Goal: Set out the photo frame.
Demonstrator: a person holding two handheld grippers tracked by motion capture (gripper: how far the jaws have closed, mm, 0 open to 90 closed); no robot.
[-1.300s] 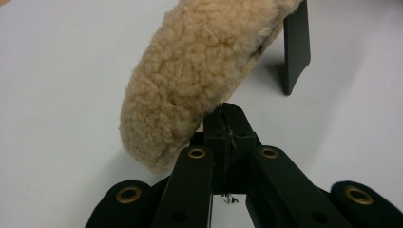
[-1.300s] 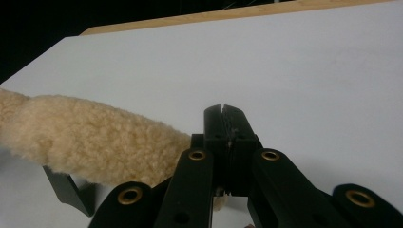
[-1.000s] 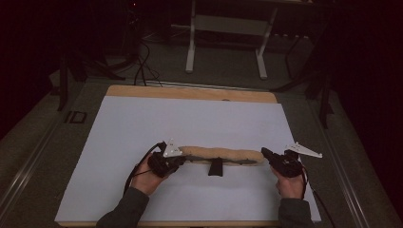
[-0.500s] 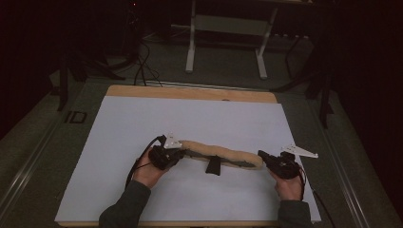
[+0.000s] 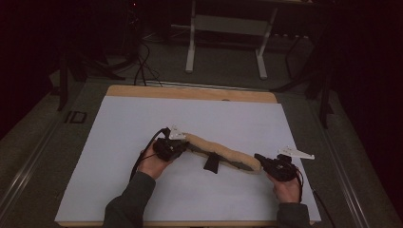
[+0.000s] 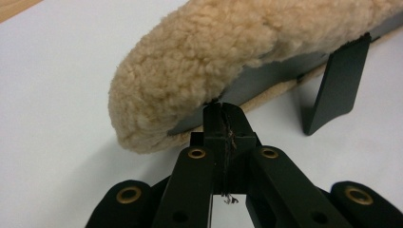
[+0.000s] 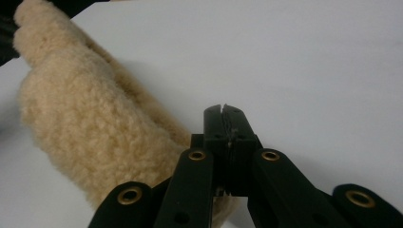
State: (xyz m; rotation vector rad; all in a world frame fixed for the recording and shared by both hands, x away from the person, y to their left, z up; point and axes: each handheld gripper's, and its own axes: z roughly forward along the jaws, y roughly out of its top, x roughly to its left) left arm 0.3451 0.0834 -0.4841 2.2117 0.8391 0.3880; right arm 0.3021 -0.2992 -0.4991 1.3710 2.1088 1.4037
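Each clenched claw pinches one end of the fleece strap pad (image 5: pixel 221 151), left claw (image 5: pixel 177 145) at its far-left end, right claw (image 5: pixel 263 164) at its near-right end, apparently to stretch it flat across the white surface (image 5: pixel 119 123).

The high view looks forward and down from above the near edge of the desk (image 5: pixel 119 156), taking in the whole white top. Each gripper view sits low and very close behind its own jaws, facing one end of the fleece pad (image 5: pixel 223 152), the part all three views share.
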